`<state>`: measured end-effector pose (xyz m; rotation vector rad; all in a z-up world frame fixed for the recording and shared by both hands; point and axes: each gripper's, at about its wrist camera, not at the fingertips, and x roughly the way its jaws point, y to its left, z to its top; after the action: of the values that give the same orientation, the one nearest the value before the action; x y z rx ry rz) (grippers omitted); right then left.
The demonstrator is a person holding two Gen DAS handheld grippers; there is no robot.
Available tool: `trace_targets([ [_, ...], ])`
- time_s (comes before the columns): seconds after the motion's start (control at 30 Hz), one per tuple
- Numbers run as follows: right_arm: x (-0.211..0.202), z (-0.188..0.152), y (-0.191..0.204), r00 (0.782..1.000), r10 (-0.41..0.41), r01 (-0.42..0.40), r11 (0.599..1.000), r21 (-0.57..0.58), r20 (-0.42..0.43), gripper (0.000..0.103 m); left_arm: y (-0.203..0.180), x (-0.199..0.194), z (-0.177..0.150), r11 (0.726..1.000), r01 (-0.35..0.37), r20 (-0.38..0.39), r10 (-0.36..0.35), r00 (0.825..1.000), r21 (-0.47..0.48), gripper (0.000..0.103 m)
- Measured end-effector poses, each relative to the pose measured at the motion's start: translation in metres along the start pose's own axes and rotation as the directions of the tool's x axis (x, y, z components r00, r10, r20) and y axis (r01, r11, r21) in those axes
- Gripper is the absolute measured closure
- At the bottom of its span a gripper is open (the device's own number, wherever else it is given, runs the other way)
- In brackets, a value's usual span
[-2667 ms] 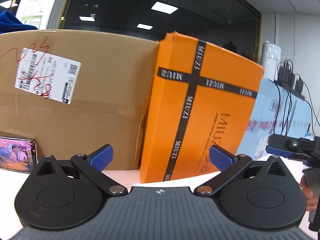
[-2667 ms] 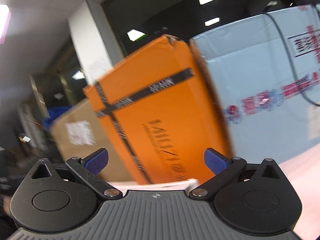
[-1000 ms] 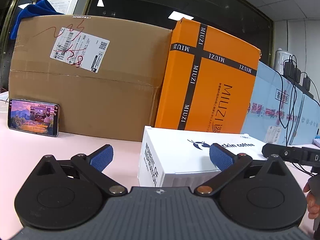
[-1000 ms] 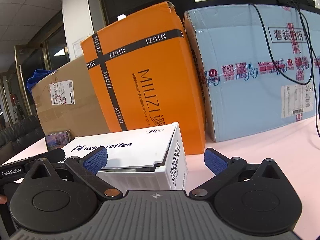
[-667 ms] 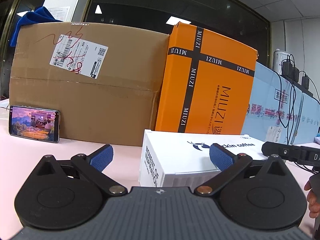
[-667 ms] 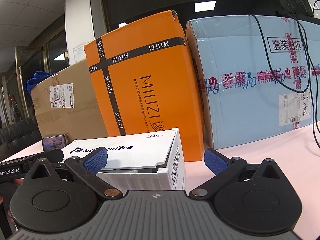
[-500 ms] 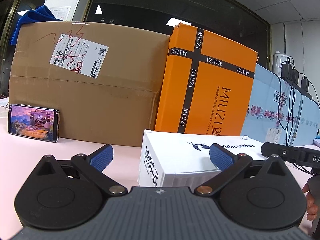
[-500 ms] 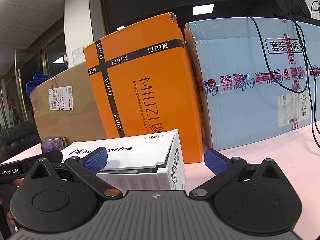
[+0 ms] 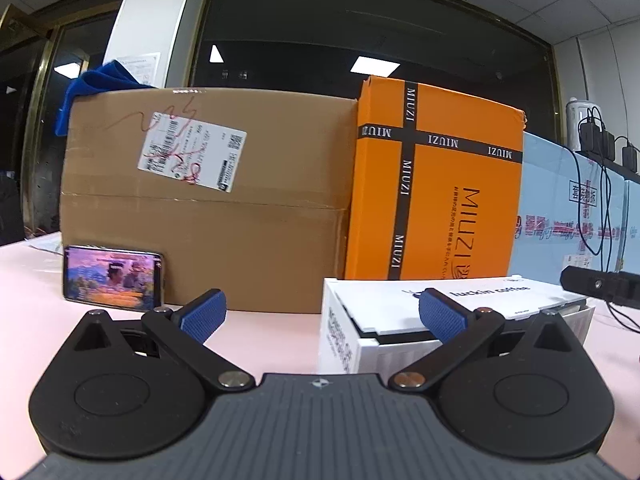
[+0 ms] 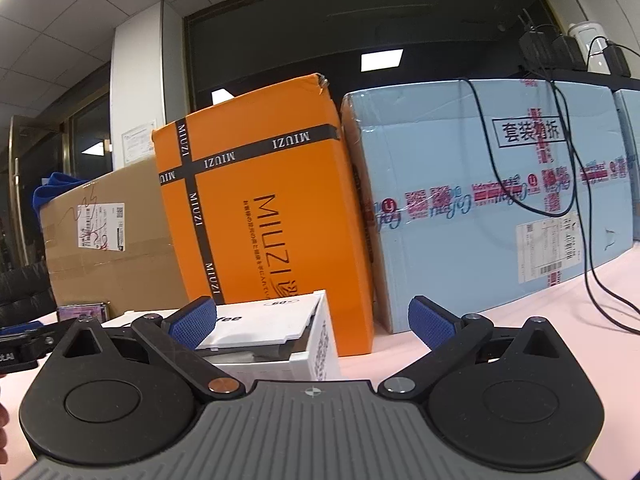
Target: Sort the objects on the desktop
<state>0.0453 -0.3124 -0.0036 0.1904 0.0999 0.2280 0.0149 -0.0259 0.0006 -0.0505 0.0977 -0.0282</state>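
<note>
Tongs [image 9: 322, 314] of the left hand and tongs [image 10: 312, 322] of the right hand hover low over a pink counter [image 9: 36, 280], both spread wide and holding nothing, as the sorting of the desk appears to be at its approach step, with no object yet grasped. The white coffee box [image 9: 448, 312], its lid flap slightly raised, lies on the counter between the two tools: at about 1 o'clock from the left tongs, whose right fingertip overlaps its top in the picture, and at about 11 o'clock from the right tongs, whose left fingertip crosses its lid; whether either pad touches the box cannot be told. Both tools are held nearly level, pointing forward at a row of cartons standing against the back: a brown cardboard carton [image 9: 208, 204], an orange box [image 9: 452, 200] just behind the white box, and a pale blue carton [image 10: 480, 208] with black cables [image 10: 576, 200] draped over it. A lit phone [image 9: 114, 278] leans against the brown carton at 10 o'clock from the left tongs. The next move likely calls for settling one pair of tongs squarely around the white box, or its lid, before closing.
</note>
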Motion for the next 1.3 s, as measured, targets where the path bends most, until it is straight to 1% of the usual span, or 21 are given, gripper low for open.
trace_targets([
  [0.2, -0.011, 0.001, -0.002, 0.999, -0.029, 0.029, 0.999, -0.019, 0.018, 0.000, 0.005, -0.012, -0.001, 0.998, -0.041, 0.010, 0.040, 0.999, 0.055, 0.000],
  [0.47, -0.035, -0.001, -0.002, 0.996, -0.069, 0.074, 0.992, -0.099, 0.048, 0.000, 0.020, -0.023, -0.001, 0.993, -0.103, -0.015, 0.104, 0.995, 0.051, 0.000],
  [0.53, -0.038, -0.001, -0.004, 0.996, -0.080, 0.084, 0.992, -0.098, 0.051, 0.000, 0.022, -0.021, -0.002, 0.994, -0.100, -0.030, 0.101, 0.994, 0.047, 0.000],
  [0.6, -0.040, -0.001, -0.006, 0.995, -0.087, 0.091, 0.992, -0.092, 0.048, 0.000, 0.022, -0.018, -0.002, 0.995, -0.081, -0.045, 0.083, 0.995, 0.050, 0.000],
  [0.7, -0.037, -0.001, -0.007, 0.996, -0.081, 0.083, 0.992, -0.091, 0.029, 0.000, 0.022, -0.014, -0.003, 0.998, -0.050, -0.072, 0.053, 0.996, 0.047, 0.000],
  [0.83, -0.033, -0.001, -0.005, 0.998, -0.070, 0.070, 0.992, -0.103, 0.007, 0.000, 0.024, -0.012, -0.005, 0.999, -0.033, -0.085, 0.036, 0.996, 0.034, 0.000],
  [1.0, -0.031, -0.001, -0.008, 0.998, -0.057, 0.056, 0.995, -0.087, -0.007, 0.000, 0.022, -0.014, -0.005, 0.998, -0.053, -0.073, 0.056, 0.996, 0.042, 0.000],
  [1.17, -0.030, -0.001, -0.012, 0.998, -0.054, 0.053, 0.997, -0.061, -0.019, 0.000, 0.024, -0.020, -0.005, 0.993, -0.119, -0.037, 0.120, 0.992, 0.025, 0.000],
  [1.3, -0.029, 0.000, -0.012, 0.998, -0.054, 0.052, 0.997, -0.060, -0.022, 0.000, 0.025, -0.024, -0.004, 0.992, -0.128, -0.016, 0.128, 0.992, 0.023, 0.000],
])
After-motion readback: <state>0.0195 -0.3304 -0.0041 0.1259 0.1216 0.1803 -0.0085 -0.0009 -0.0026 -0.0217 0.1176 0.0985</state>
